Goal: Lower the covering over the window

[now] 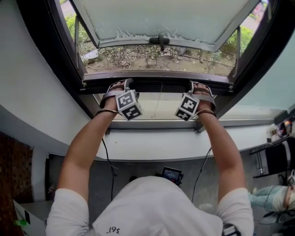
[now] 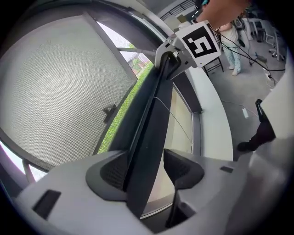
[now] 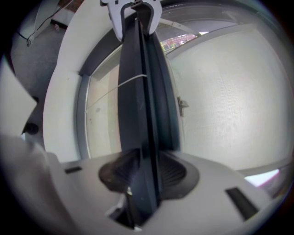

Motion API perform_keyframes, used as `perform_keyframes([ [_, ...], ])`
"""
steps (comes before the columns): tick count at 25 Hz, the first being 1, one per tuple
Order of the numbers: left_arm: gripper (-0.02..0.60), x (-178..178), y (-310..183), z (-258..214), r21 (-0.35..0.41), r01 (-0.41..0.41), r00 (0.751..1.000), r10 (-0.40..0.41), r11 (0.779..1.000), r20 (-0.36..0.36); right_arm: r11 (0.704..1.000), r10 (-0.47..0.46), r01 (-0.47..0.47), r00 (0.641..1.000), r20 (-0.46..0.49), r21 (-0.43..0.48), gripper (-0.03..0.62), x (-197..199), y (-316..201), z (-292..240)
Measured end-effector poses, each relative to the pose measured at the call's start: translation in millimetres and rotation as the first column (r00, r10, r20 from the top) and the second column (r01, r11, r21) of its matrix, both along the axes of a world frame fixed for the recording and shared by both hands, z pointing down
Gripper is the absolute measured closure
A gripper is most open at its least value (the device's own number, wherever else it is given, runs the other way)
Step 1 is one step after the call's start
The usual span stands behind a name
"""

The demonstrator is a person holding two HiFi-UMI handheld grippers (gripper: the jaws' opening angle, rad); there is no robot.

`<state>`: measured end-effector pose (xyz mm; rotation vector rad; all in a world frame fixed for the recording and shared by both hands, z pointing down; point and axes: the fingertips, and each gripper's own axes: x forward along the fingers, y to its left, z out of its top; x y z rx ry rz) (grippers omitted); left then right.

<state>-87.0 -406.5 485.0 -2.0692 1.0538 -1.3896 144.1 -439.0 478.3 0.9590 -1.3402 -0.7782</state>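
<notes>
A long dark bar [image 1: 156,85] at the covering's edge runs across the window between my two hands. My left gripper [image 1: 120,85] straddles it near its left end. In the left gripper view [image 2: 144,172] the bar [image 2: 154,114] lies against one pad, with a gap to the other pad [image 2: 181,169]. My right gripper [image 1: 199,86] holds the bar near its right end. In the right gripper view [image 3: 144,172] both pads press on the bar [image 3: 138,101]. Each gripper view shows the other gripper at the far end, the right one [image 2: 172,55] and the left one [image 3: 133,13].
A frosted window sash [image 1: 161,18] with a dark handle [image 1: 161,40] stands tilted open outward over plants and soil. A thin cord [image 1: 159,103] hangs in front of the pale lower pane. A white sill [image 1: 152,143] lies below. Cables, a small device [image 1: 171,174] and chairs [image 1: 276,159] are on the floor.
</notes>
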Motion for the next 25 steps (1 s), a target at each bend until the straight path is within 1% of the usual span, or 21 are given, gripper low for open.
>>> perform_keyframes([
  [3, 0.334, 0.0, 0.2, -0.7, 0.001, 0.004, 1.000, -0.004, 1.000, -0.019, 1.000, -0.013, 0.013, 1.000, 0.022, -0.002, 0.456, -3.5, 1.0, -2.1],
  [8, 0.334, -0.3, 0.2, -1.2, -0.006, 0.014, 0.999, -0.015, 1.000, -0.038, 1.000, -0.019, 0.019, 0.999, 0.031, -0.017, 0.456, -4.0, 1.2, -1.0],
  [12, 0.334, -0.6, 2.3, -3.6, -0.023, 0.018, 0.998, -0.020, 1.000, -0.054, 0.999, -0.035, 0.037, 0.996, 0.076, -0.027, 0.456, -12.6, 5.7, -5.3],
  [14, 0.334, -0.7, 2.6, -6.5, -0.026, 0.028, 0.996, -0.030, 0.999, -0.081, 0.999, -0.032, 0.036, 0.995, 0.093, -0.035, 0.456, -13.6, 6.7, -5.5],
  [17, 0.334, -1.1, 3.7, -10.6, -0.033, 0.044, 0.988, -0.048, 0.999, -0.147, 0.999, -0.008, 0.014, 0.994, 0.107, -0.048, 0.456, -8.8, 5.9, -2.7],
  [20, 0.336, -0.4, 6.6, -16.2, -0.033, 0.038, 0.979, -0.043, 0.999, -0.199, 0.999, 0.014, -0.009, 0.993, 0.115, -0.047, 0.455, -3.8, 4.6, -3.5],
  [25, 0.347, -1.1, 10.5, -25.6, -0.019, 0.043, 0.964, -0.046, 0.999, -0.264, 0.999, -0.014, 0.019, 0.990, 0.141, -0.033, 0.456, -15.5, 12.3, -11.9],
])
